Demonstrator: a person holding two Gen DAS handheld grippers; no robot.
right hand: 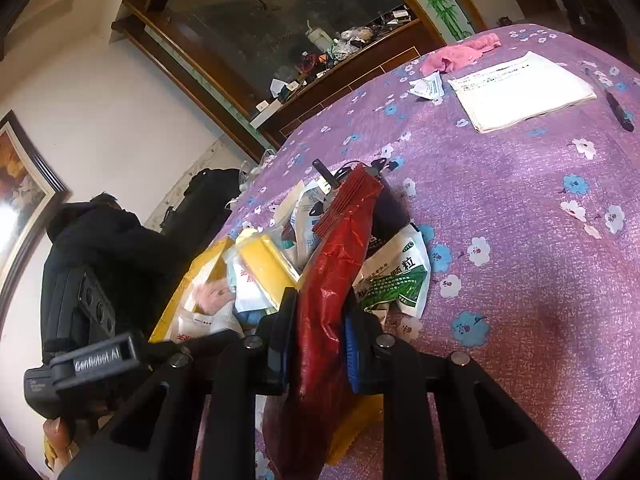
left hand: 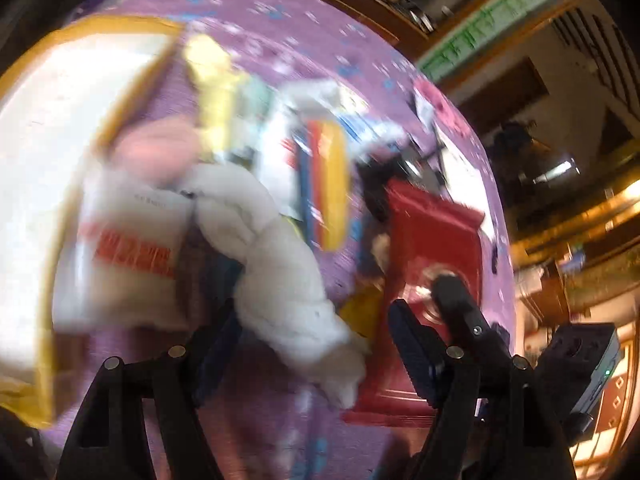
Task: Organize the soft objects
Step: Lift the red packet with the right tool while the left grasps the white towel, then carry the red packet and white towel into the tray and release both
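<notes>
Right gripper (right hand: 320,336) sits closest to its cam, jaws narrow and clamped on a red pouch (right hand: 332,280), which stands on edge between the pads, its top edge tilted away over the heap. Left gripper (left hand: 316,344) jaws are wide, pads not pressing on anything; a white fluffy thing (left hand: 280,264) lies between the fingers, contact unclear because of blur. That view also shows the red pouch (left hand: 432,248) just right of the left jaws.

Progress, by my read: early to mid. Purple cloth (right hand: 520,240) still carries most of the stuff. Largest to smallest: yellow-rimmed tray (left hand: 100,24) w/ white inside, at the table edge; only a white packet w/ red print (left hand: 128,248) lies partly over its rim, whether it's in or just beside I can't tell. Then the pile of packets beside it: yellow pack (right hand: 266,270), green-white sachet (right hand: 396,276), several small white ones. Far off, apart from the pile: papers (right hand: 524,92), pink rag (right hand: 460,54), pen (right hand: 618,108).

Left to do: pouch needs placing, most of the pile isn't sorted yet.
</notes>
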